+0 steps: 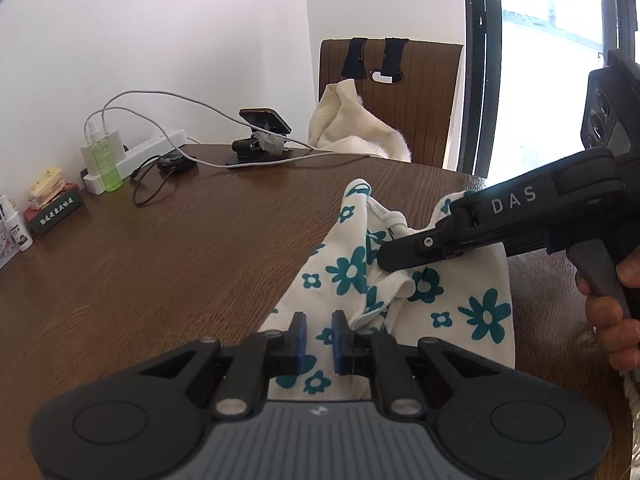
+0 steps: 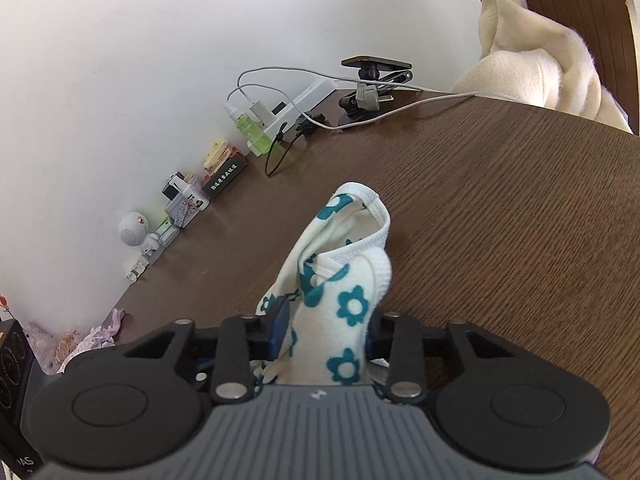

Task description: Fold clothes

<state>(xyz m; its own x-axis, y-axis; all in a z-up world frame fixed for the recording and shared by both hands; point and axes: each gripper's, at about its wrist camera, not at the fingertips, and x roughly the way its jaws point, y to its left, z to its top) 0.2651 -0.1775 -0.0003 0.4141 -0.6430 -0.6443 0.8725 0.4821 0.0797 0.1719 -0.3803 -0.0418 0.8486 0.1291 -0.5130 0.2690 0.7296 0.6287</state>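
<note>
A: The floral garment point(image 1: 400, 292), white with teal flowers, lies bunched on the wooden table point(image 1: 160, 264). The left gripper point(image 1: 319, 338) has its blue pads point(image 1: 301, 340) nearly together over the near edge of the cloth; a narrow gap shows, and I cannot tell whether any fabric is pinched.

B: The right-wrist view settles the other one. The right gripper point(image 2: 326, 334) is clenched on a thick fold of the garment point(image 2: 340, 280), which stands up between the pads with its ribbed hem on top.

A: From the left view that gripper point(image 1: 384, 258) comes in from the side, and a hand point(image 1: 616, 316) is cut off at the frame edge. "DAS" is printed on its arm.

B: Only my view shows the small white speaker point(image 2: 133, 229) by the wall. The dark box point(image 2: 224, 174) carries writing too small to read.

A: Behind, a cream cloth point(image 1: 352, 128) is draped on the brown chair point(image 1: 412, 80), partly hidden by the table edge.
</note>
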